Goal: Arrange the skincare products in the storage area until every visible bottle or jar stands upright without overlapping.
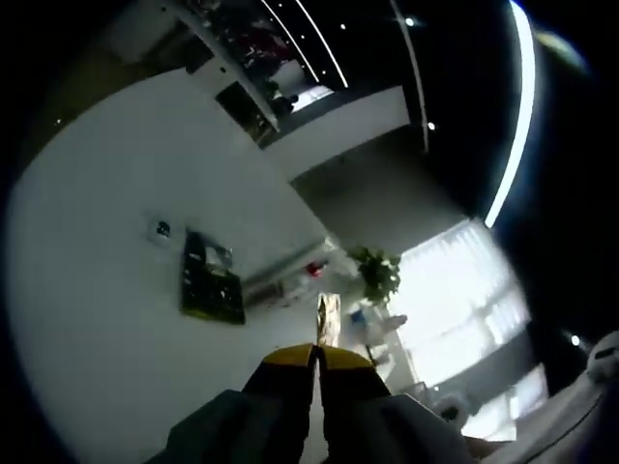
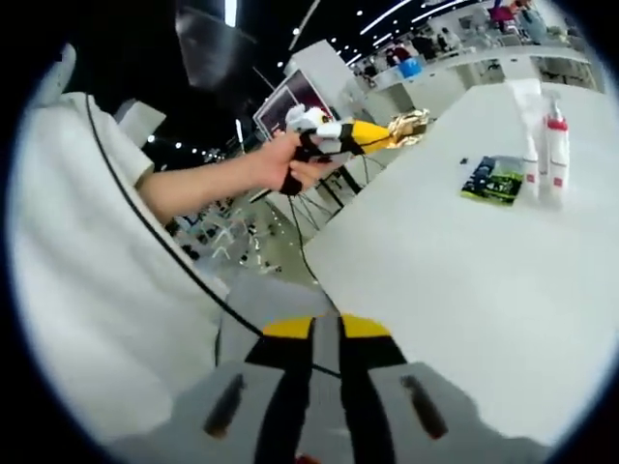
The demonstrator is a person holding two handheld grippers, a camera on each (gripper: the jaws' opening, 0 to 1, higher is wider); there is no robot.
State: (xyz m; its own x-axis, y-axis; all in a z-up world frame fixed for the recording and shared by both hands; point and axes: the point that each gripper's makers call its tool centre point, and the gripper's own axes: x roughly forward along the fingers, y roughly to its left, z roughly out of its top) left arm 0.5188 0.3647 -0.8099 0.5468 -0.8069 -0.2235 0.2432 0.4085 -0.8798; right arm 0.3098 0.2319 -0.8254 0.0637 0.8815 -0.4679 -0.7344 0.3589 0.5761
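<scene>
My left gripper (image 1: 317, 353) is shut on a small gold, foil-like skincare item (image 1: 328, 315) that sticks out past its yellow tips. In the right gripper view a hand holds that left gripper (image 2: 387, 132) in the air beyond the table's edge, with the gold item (image 2: 412, 123) in it. A white bottle (image 2: 529, 145) and a bottle with a red cap (image 2: 556, 145) stand upright side by side on the white table (image 2: 435, 271). A green and black packet (image 2: 492, 181) lies flat beside them. My right gripper (image 2: 326, 330) is shut and holds nothing, low over the table's near edge.
The green and black packet (image 1: 211, 281) and a small dark item (image 1: 162, 229) lie on the white table (image 1: 106, 319). A potted plant (image 1: 376, 272) stands beyond the table. A person's white sleeve (image 2: 87, 242) and a cable (image 2: 290, 227) are at the left.
</scene>
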